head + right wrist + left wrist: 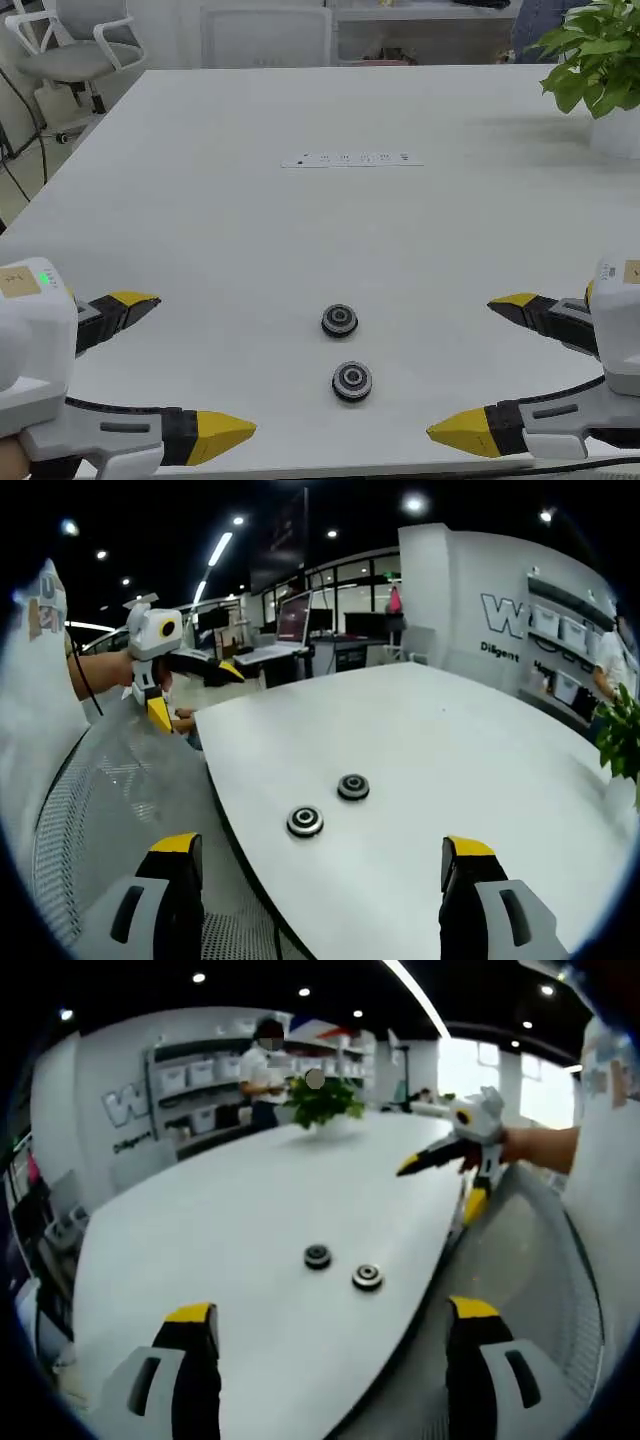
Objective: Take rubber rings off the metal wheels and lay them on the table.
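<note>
Jaws of my left claw [200, 365] stand wide apart at the near left edge of the white desk [250, 200], with nothing between them. Toward the middle, close to the near edge, the far wheel [340, 320] and the near wheel [352, 381] lie flat on the desk, just beside each other but apart. Each has a dark outer band that looks like its rubber ring [326, 322]. Both wheels sit between my claws and touch neither. My right claw [462, 368] at the near right is spread wide and empty. Farther back lies a white power strip [352, 159], and a potted plant [595, 55] stands at the far right.
</note>
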